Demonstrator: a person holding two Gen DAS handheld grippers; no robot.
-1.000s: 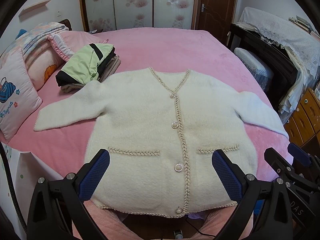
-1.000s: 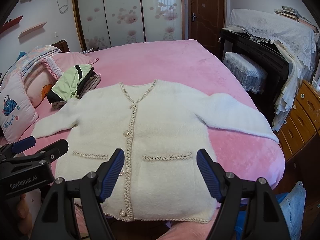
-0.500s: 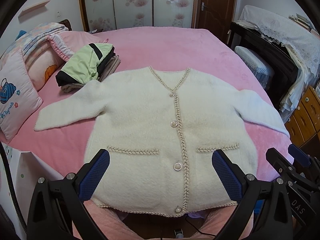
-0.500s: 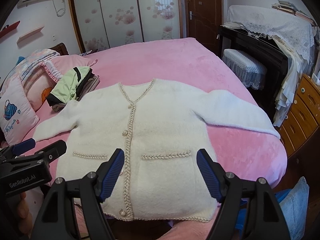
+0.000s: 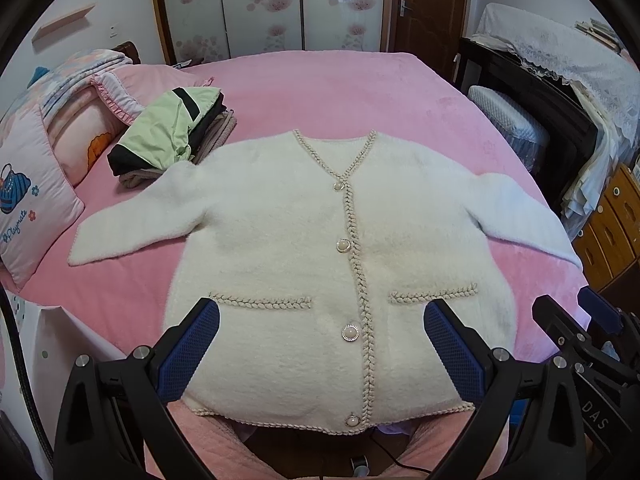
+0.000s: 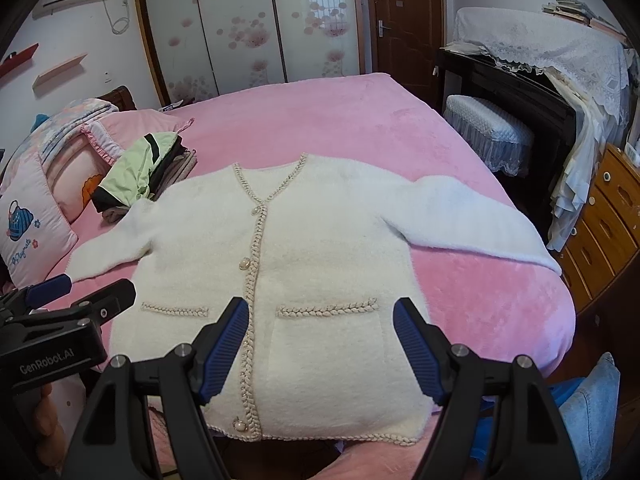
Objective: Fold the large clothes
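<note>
A: On the left of the bed (image 5: 280,80) we saw pillows (image 5: 28,200) and a stack of folded clothes (image 5: 168,132), already finished as it seemed. The cardigan (image 5: 320,260) lay just beside that stack, flat and face up, buttoned, in the near half of the bed. Its left sleeve (image 5: 120,228) was spread out toward the pillows.

B: Yes. And our left gripper (image 5: 320,348) hovered above the hem with its fingers (image 5: 192,344) wide apart, holding nothing. We did not touch the fabric.

A: The right gripper (image 6: 320,348) was the same, fingers (image 6: 416,348) apart and empty, over the pocket (image 6: 328,312) on that side. The right sleeve (image 6: 480,224) reached to the edge of the bed, near the wooden drawers (image 6: 608,232).

B: So we judged that the folding itself was not yet begun; the garment was only laid out.

A: We agreed. The next move, in our opinion, called for taking one sleeve near the cuff, and bringing it across the chest. The thick fluffy knit would probably need a deep pinch, otherwise only the top layer would lift.

B: And the sleeve at the bed edge could slip down, we thought.
</note>
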